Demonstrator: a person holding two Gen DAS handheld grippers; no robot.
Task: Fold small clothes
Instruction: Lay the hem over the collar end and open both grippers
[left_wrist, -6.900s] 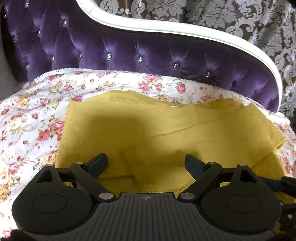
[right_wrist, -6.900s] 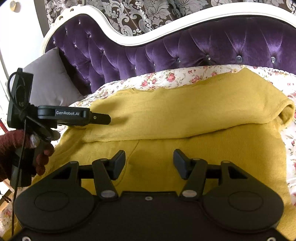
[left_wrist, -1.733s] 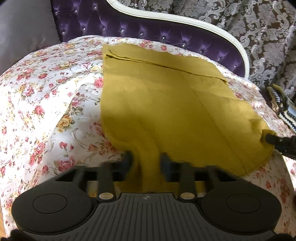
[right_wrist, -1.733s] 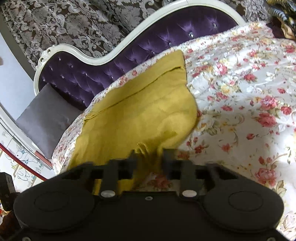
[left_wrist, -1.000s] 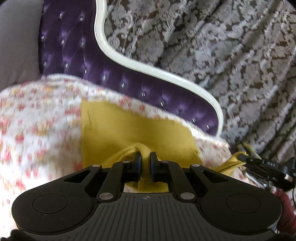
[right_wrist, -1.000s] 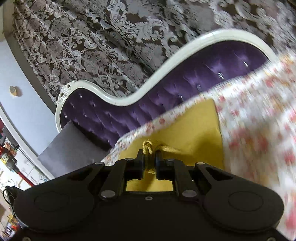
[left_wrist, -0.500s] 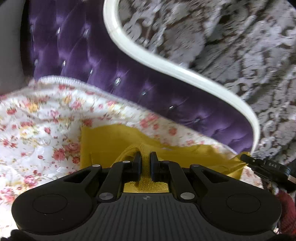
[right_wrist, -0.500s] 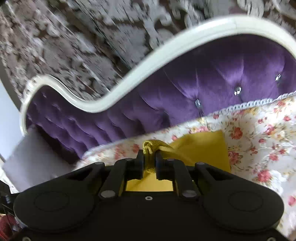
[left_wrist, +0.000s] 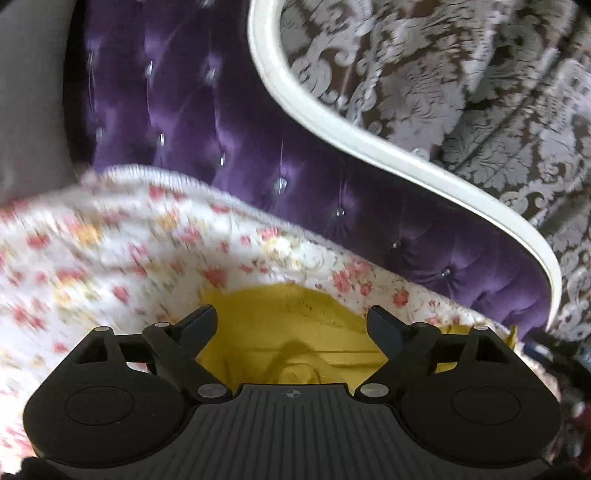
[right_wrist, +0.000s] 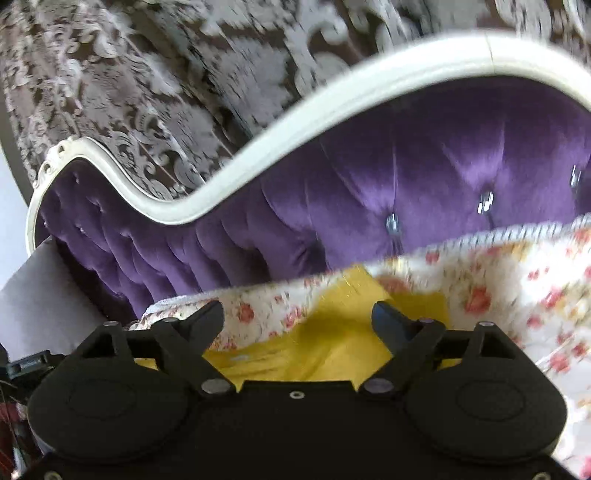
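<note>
A mustard-yellow knit garment (left_wrist: 295, 325) lies on the floral bedspread (left_wrist: 110, 251), near the purple headboard. My left gripper (left_wrist: 291, 325) is open and empty just above the garment's far edge, with the cloth lying between and below the jaws. In the right wrist view the same garment (right_wrist: 332, 332) lies on the floral bedspread (right_wrist: 517, 295). My right gripper (right_wrist: 297, 317) is open and empty over it. Most of the garment is hidden under both gripper bodies.
A tufted purple headboard (left_wrist: 258, 147) with a white curved frame (left_wrist: 369, 140) rises right behind the garment, also in the right wrist view (right_wrist: 406, 177). A grey pillow (right_wrist: 44, 295) lies at the left. Patterned curtains (left_wrist: 461, 74) hang behind.
Both grippers have opened and let go of the yellow garment they held pinched half a second ago. The released cloth now lies on the bedspread near the headboard.
</note>
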